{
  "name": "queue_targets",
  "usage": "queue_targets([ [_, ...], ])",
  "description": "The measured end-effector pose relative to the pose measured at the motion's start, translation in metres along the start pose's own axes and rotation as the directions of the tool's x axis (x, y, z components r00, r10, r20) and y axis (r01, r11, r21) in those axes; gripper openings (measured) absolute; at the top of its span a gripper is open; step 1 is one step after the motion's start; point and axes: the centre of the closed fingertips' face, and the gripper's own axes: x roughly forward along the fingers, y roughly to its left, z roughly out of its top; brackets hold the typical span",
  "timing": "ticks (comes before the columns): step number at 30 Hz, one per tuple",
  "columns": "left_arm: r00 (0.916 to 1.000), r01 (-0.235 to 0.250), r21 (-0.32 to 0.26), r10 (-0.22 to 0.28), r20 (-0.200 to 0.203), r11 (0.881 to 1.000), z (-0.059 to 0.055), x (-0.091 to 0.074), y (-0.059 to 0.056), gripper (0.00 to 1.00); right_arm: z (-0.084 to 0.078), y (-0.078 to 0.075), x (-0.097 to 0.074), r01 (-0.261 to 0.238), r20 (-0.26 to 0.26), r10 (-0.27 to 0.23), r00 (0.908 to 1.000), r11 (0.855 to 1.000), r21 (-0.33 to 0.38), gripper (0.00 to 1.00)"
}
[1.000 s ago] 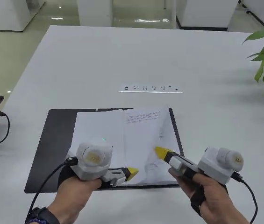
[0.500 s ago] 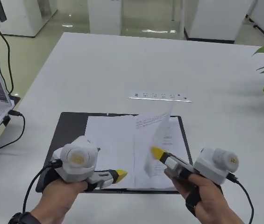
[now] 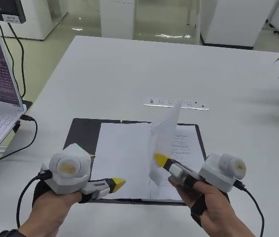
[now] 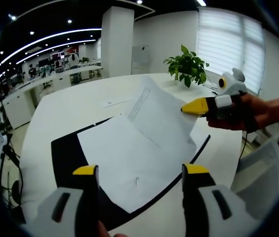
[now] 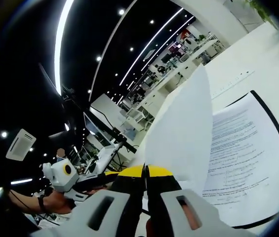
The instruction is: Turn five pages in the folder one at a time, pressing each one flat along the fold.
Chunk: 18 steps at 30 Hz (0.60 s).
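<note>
Folder: The flat black folder (image 3: 82,137) lies open on the big white table (image 3: 129,69), near the person.
Page in the air: 1 thin white paper page (image 3: 165,131) stands almost straight up, just right of the fold. Its top edge points to the far side.
Right gripper: The right gripper (image 5: 145,170) has yellow tips. Its jaws are pinched tight on the near bottom edge of this page and hold it up.
Left gripper: The left gripper (image 4: 140,170) also has yellow tips. Its jaws are spread wide and hold nothing. It sits at the near edge of the folder, on the left side.
Page and left jaws: In the left gripper view the flat white left sheet (image 3: 122,158) lies just past the 2 open tips. The lifted page is farther off to the right.
Done so far: 1 page turn looks about half done. I cannot tell how many pages were turned already.
Left to do: I think the page must tip over to the left and lie down. Then it needs a press along the fold. It is not flat yet.
Under the page: A sheet with small printed words (image 3: 187,148) shows on the right side of the folder.
</note>
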Motion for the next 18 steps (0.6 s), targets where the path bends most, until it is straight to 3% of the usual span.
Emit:
queue_targets([
  [11,0.9996,-0.029,-0.007,0.029,0.005,1.0,-0.004,-0.017,0.014,0.69,-0.012,0.021,0.02,-0.045,-0.039,0.045,0.9982,0.999,0.002,0.0],
  [18,0.9985,-0.051,-0.02,0.051,0.017,0.999,-0.001,-0.024,0.019,0.7,-0.022,0.034,0.034,-0.079,-0.073,0.079,0.9942,0.997,0.008,0.0],
])
